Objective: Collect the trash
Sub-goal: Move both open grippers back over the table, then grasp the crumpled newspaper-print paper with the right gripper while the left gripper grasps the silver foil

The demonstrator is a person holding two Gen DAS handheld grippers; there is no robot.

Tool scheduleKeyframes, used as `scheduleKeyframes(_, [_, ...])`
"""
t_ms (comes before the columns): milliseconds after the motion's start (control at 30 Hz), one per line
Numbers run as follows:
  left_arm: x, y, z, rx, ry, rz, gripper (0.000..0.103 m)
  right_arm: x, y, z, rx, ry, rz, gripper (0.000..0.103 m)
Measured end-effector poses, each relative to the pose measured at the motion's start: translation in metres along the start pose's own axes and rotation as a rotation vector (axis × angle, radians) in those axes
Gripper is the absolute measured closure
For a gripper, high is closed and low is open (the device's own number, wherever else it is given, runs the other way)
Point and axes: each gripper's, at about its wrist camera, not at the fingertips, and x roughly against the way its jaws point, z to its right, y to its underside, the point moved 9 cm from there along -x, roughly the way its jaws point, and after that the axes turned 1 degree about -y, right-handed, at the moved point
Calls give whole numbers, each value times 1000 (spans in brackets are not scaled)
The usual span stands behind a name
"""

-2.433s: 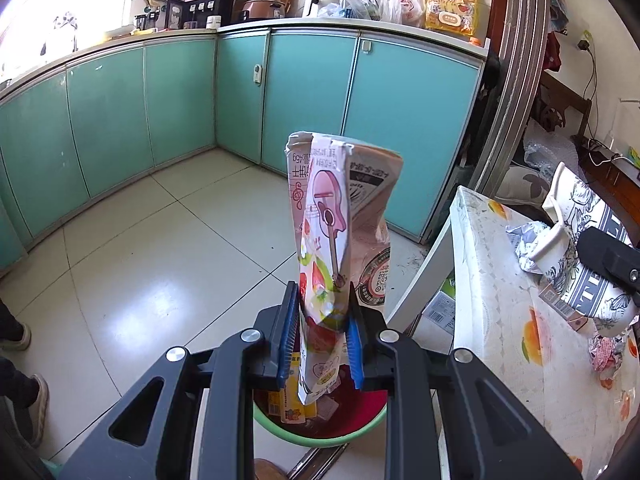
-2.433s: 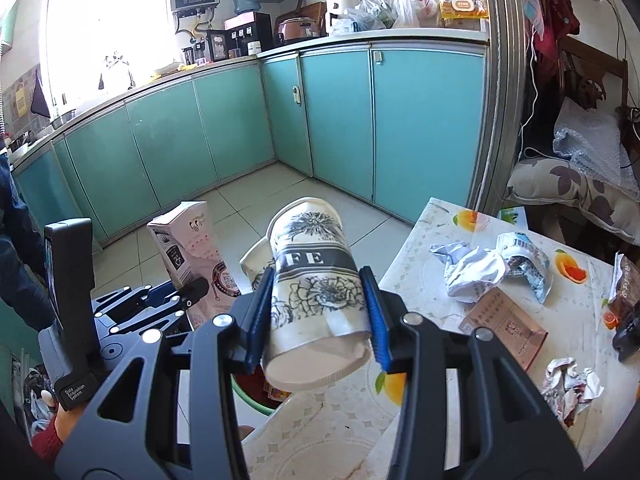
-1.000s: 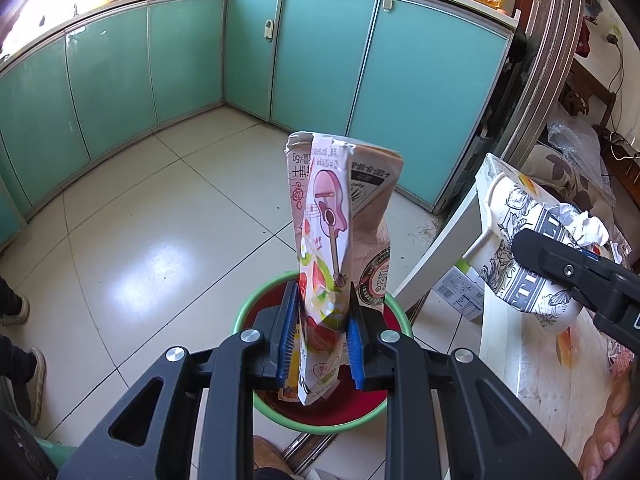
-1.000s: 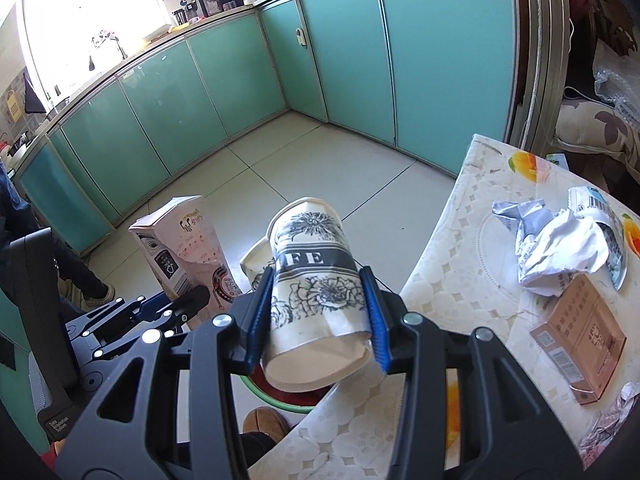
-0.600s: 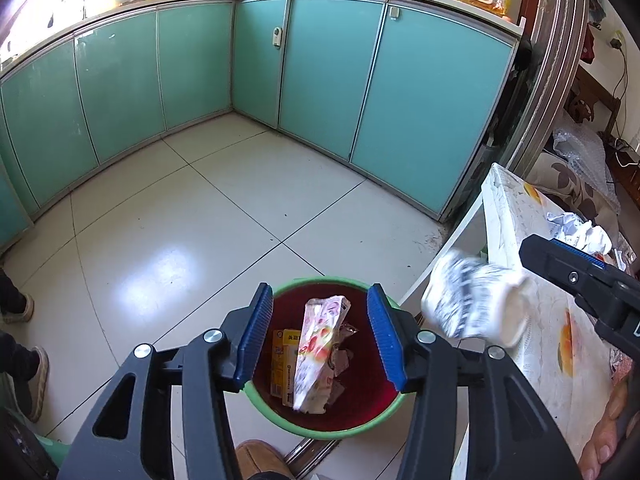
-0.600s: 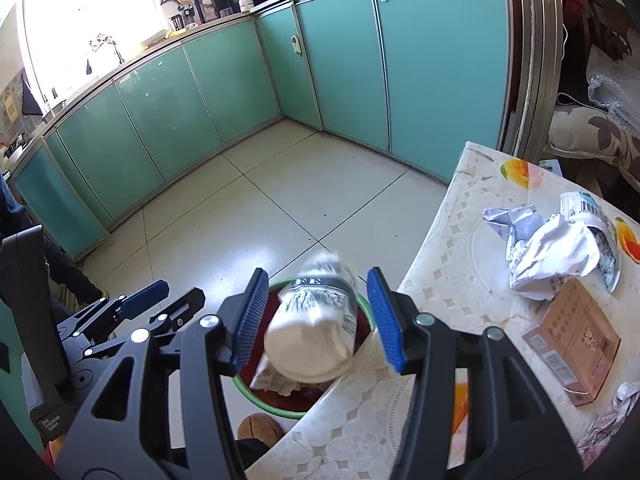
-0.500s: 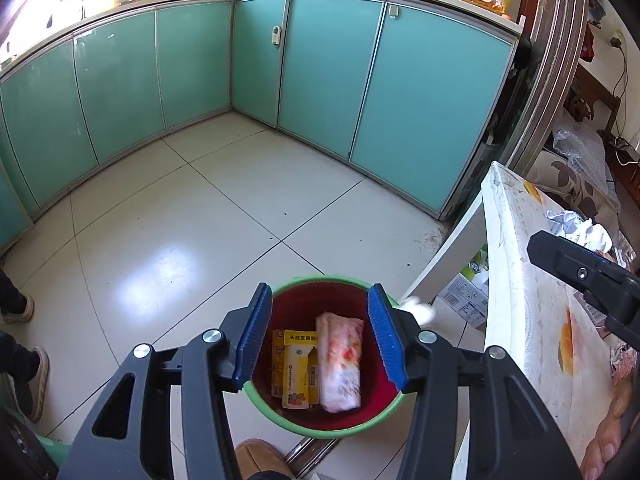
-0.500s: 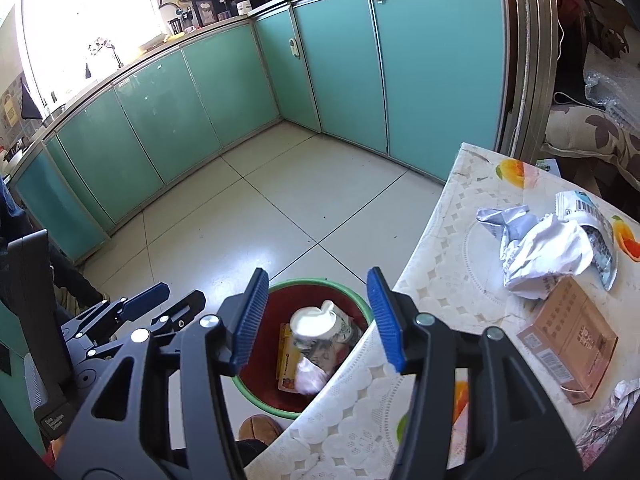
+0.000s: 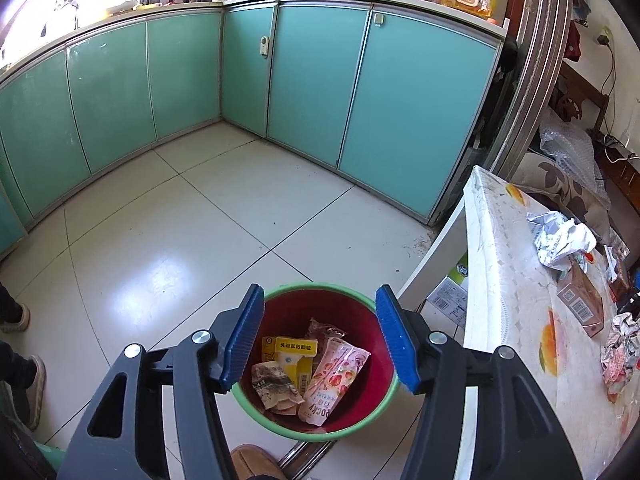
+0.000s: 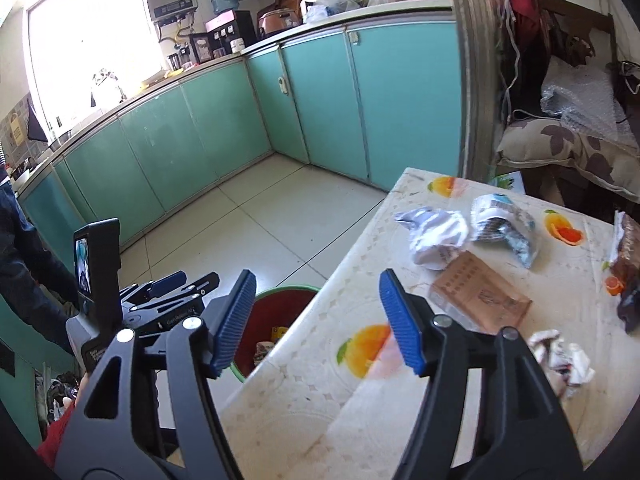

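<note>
Red inside and green-rimmed, the trash bucket (image 9: 362, 420) is seen at lower centre of the left wrist view, with a pink snack wrapper (image 9: 334, 382) and a yellow box (image 9: 296, 354) lying in it. Both the left gripper (image 9: 320, 338) and the right gripper (image 10: 318, 318) have just been opening; nothing is held between either pair of jaws. Crumpled foil (image 10: 434, 236) and a brown carton (image 10: 480, 296) are left on the table (image 10: 320, 392) at right.

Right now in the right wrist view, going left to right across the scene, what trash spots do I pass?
Red bin on the floor → crumpled white paper → brown box → crumpled wrapper near the table's right edge.
</note>
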Motion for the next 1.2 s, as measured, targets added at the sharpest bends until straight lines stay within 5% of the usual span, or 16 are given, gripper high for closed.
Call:
scheduleKeyframes(200, [14, -5, 25, -31, 38, 50, 32, 44, 19, 92, -107, 203, 43, 17])
scheduleKeyframes(467, [40, -11, 70, -65, 109, 118, 8, 0, 76, 137, -251, 162, -142, 17])
scheduleKeyframes(533, [45, -12, 82, -71, 131, 126, 8, -5, 82, 137, -229, 159, -155, 24])
scheduleKeyframes(567, [45, -12, 90, -83, 143, 121, 8, -7, 84, 138, -219, 154, -163, 40])
scheduleKeyframes(733, [38, -13, 138, -177, 167, 86, 8, 13, 91, 147, -172, 159, -130, 54])
scheduleKeyframes(1033, [3, -23, 229, -244, 201, 24, 8, 60, 91, 189, -254, 137, -46, 53])
scheduleKeyframes(1200, [-16, -22, 253, -288, 139, 26, 8, 58, 96, 200, -305, 111, -51, 53])
